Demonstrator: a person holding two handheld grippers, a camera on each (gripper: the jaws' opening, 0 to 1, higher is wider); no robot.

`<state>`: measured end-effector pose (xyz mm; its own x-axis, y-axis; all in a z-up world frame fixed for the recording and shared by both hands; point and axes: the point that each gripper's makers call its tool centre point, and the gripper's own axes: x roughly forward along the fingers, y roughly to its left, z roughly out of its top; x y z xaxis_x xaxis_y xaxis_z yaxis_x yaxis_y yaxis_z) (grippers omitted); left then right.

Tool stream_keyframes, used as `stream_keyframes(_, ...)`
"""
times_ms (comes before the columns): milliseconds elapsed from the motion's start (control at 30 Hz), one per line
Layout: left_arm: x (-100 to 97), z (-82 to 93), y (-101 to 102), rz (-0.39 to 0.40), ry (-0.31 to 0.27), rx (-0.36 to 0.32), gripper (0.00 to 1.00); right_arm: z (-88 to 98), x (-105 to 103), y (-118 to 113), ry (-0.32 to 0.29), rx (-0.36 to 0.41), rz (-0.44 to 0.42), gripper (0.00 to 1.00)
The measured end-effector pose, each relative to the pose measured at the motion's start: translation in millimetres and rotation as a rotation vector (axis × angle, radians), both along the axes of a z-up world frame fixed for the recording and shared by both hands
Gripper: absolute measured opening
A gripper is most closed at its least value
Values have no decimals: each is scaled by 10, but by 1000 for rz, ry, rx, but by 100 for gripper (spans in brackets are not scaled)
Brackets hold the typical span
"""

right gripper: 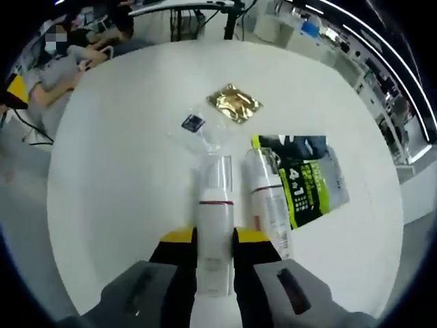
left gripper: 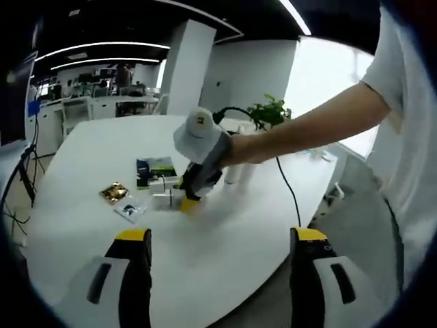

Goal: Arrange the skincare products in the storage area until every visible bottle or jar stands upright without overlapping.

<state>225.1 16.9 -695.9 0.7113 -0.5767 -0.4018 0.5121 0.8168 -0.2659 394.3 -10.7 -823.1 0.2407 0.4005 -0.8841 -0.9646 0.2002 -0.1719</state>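
Note:
In the right gripper view, my right gripper (right gripper: 216,237) is shut on a white bottle (right gripper: 216,205) with a clear cap that points away along the jaws. A second white bottle (right gripper: 268,198) lies just to its right on the white table (right gripper: 116,178). In the left gripper view, a gloved hand holds the right gripper (left gripper: 188,202) down at the two white bottles (left gripper: 164,184) in the middle of the table. My left gripper (left gripper: 222,236) hovers open over the near edge with nothing between its jaws.
A dark and green packet (right gripper: 307,181) lies right of the bottles. A gold sachet (right gripper: 235,104) and a small clear sachet (right gripper: 198,126) lie beyond them. A potted plant (left gripper: 270,113) and a black cable (left gripper: 287,191) are at the far side. People sit at desks (right gripper: 61,55) past the table.

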Motion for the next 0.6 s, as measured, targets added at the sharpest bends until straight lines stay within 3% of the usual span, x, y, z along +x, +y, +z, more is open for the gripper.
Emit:
stream_keyframes(33, 24, 42, 24, 24, -6, -44, 75, 50, -1, 40, -7, 31, -10, 19)
stream_keyframes(100, 39, 76, 23, 47, -10, -61, 75, 215, -63, 85, -28, 85, -12, 18)
stream_keyframes(300, 46, 114, 24, 59, -16, -69, 75, 597, -183, 83, -59, 206, -25, 19)
stream_keyframes(600, 25, 219, -32, 42, -23, -118, 74, 882, -384, -141, -77, 291, -76, 18)
